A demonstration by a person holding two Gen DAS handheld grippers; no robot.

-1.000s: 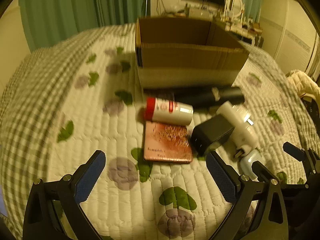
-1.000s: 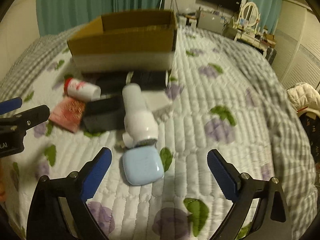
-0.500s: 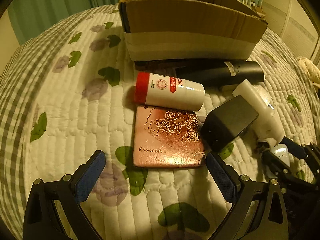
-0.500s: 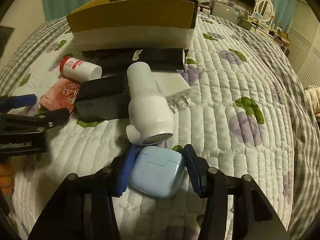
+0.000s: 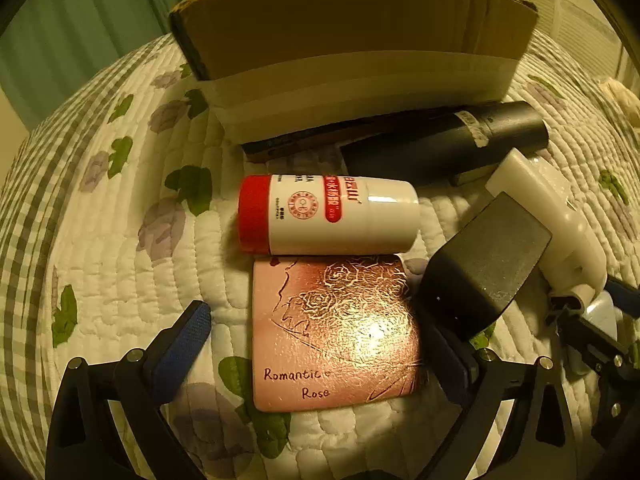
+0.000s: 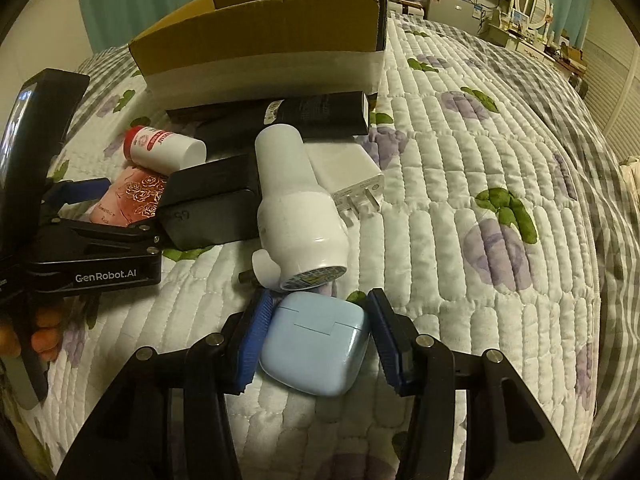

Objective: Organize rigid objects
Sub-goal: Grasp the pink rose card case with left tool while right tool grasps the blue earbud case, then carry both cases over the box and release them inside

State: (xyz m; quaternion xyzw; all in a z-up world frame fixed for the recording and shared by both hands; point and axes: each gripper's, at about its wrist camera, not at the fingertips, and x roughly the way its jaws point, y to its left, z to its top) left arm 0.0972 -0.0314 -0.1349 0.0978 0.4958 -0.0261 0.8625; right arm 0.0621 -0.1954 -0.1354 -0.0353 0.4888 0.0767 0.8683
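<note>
A pink "Romantic Rose" tin (image 5: 336, 332) lies flat on the quilt between the fingers of my left gripper (image 5: 320, 344), which is open around it. A red-capped white bottle (image 5: 328, 214) lies just beyond the tin. My right gripper (image 6: 318, 340) is shut on a light blue earbud case (image 6: 314, 350) that rests on the quilt. A white device (image 6: 298, 208), a black block (image 6: 212, 204), a white plug charger (image 6: 348, 174) and a black tube (image 6: 304, 114) lie before an open cardboard box (image 6: 264, 36).
The bed's quilt (image 6: 500, 200) stretches right, with furniture and a TV beyond. The left gripper's body (image 6: 92, 256) sits left in the right wrist view. The box (image 5: 352, 40) stands behind the pile.
My left gripper moved forward and down so the pink tin lies between its fingers. My right gripper advanced and closed on the blue case.
</note>
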